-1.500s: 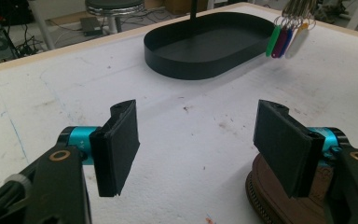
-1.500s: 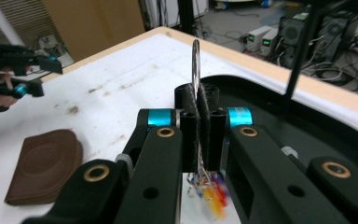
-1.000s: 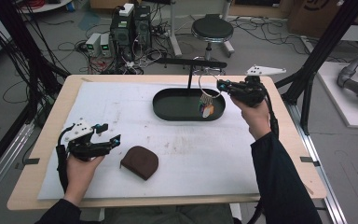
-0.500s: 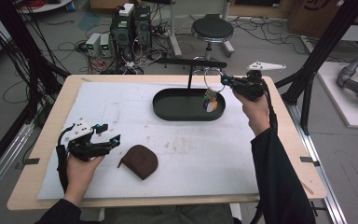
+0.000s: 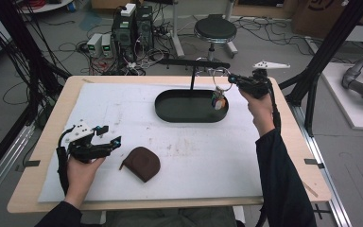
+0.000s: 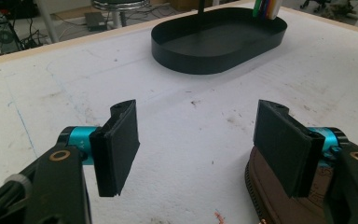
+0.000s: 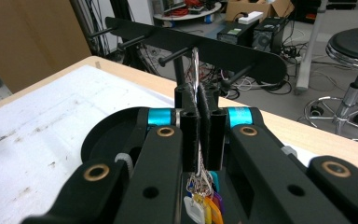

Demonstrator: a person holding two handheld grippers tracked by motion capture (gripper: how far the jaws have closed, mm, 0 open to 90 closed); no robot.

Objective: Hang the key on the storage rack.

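Job: hang key ring on rack peg, judging by the hold.
Ring (image 5: 220,78): wire loop pinched in R gripper (image 5: 233,80), jaws tight together on it; held up so the open loop faces the rack (image 7: 200,49) pegs.
Ring pos: in air above tray (image 5: 170,109) right end, just short of the bar, not yet on a peg.
Tags (image 7: 199,205): coloured, dangle below the jaws over the tray; weight keeps the loop upright.
L gripper (image 5: 105,137): jaws wide apart, nothing in them, parked low at table front-left, prob. idle.
Pouch (image 5: 142,163): brown, flat on mat just beside L gripper, touching nothing I can confirm.
Hidden: lower part of ring sits betw. the R pads; which peg it lines up with is unclear.
Cut off: pouch partly behind L jaw in left gripper view; tags clipped at bottom edge in right gripper view.
Hard to see: tag count, any keys.
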